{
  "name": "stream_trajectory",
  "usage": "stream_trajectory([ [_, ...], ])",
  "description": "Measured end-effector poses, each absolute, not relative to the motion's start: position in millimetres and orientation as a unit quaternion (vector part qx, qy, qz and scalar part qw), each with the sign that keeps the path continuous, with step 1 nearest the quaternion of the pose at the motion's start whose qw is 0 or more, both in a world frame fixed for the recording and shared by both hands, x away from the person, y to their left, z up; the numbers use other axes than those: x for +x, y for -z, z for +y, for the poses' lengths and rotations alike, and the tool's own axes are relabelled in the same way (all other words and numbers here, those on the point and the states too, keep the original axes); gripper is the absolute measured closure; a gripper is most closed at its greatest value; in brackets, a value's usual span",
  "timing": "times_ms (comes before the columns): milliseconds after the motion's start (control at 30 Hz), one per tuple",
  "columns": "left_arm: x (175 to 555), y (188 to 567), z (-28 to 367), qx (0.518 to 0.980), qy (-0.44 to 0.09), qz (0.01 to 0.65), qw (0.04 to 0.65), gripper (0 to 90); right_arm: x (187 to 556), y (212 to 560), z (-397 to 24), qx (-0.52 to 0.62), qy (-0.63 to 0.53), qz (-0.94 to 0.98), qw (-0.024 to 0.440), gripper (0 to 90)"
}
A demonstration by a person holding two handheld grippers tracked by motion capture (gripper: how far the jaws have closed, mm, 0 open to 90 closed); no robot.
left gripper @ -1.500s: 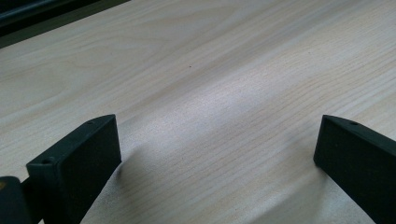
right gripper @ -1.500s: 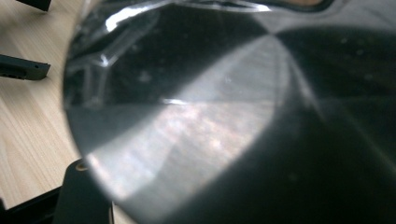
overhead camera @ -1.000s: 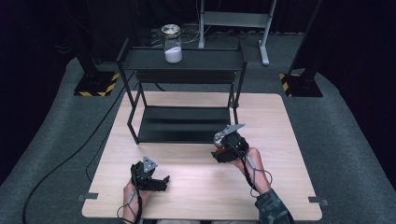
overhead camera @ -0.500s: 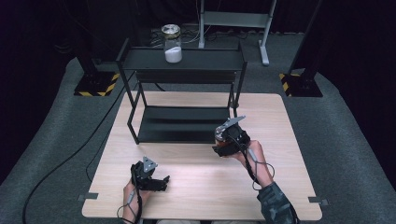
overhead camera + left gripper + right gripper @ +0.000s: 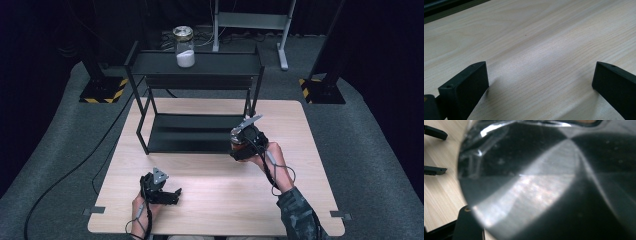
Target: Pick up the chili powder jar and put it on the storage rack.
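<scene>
While your left gripper (image 5: 172,192) rested wide open near the table's (image 5: 210,165) front edge, your right gripper (image 5: 239,145) clamped a jar (image 5: 544,180). You held it above the table, just before the rack's (image 5: 192,132) front right corner.

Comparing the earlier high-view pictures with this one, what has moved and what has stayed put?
The right gripper, shut on a jar with a metal lid, has risen off the table toward the black shelf rack. The left gripper stays open near the table's front edge, and the jar of white powder stays on the top shelf.
</scene>
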State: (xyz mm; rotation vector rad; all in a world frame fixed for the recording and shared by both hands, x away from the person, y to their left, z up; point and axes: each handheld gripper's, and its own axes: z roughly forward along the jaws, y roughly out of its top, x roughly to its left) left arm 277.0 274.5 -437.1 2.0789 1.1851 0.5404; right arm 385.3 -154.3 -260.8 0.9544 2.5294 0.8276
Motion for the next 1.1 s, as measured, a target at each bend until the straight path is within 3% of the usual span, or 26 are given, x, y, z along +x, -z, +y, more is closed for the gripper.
stream_trajectory([
  [1100, 276.4, 437.5, 274.1, 0.797, -0.209, 0.455, 0.338, 0.0, 413.8, 209.3, -147.3, 0.335, -0.258, 0.892, 0.160, 30.5],
])
